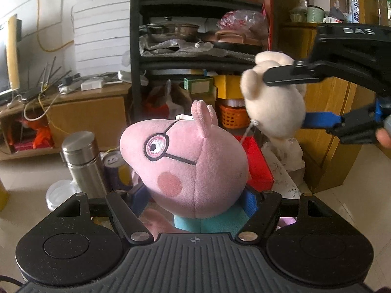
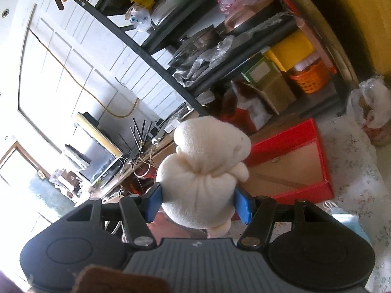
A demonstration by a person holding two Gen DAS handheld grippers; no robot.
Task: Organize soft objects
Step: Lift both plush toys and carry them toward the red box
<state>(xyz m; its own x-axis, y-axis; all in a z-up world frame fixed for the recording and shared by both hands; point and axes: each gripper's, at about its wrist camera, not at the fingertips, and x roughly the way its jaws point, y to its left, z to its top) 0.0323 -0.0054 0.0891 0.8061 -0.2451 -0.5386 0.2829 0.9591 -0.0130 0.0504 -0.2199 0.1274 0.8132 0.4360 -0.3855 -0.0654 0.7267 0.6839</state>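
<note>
My left gripper (image 1: 194, 201) is shut on a pink pig plush (image 1: 190, 161) with glasses and a teal shirt, held upright, its head filling the middle of the left wrist view. My right gripper (image 2: 199, 202) is shut on a cream plush toy (image 2: 205, 171) between its blue pads. In the left wrist view that gripper (image 1: 281, 100) comes in from the right and holds the cream plush (image 1: 273, 100) in the air, above and right of the pig's ears. A red box (image 2: 293, 161), open at the top, lies on the floral cloth beyond the cream plush.
A steel flask (image 1: 83, 163) and a purple can (image 1: 114, 168) stand left of the pig. A black shelf rack (image 1: 195, 36) with pots, an orange basket (image 1: 232, 117) and boxes stands behind. A wooden cabinet (image 1: 330, 134) is at right, a low cluttered bench (image 1: 73, 102) at left.
</note>
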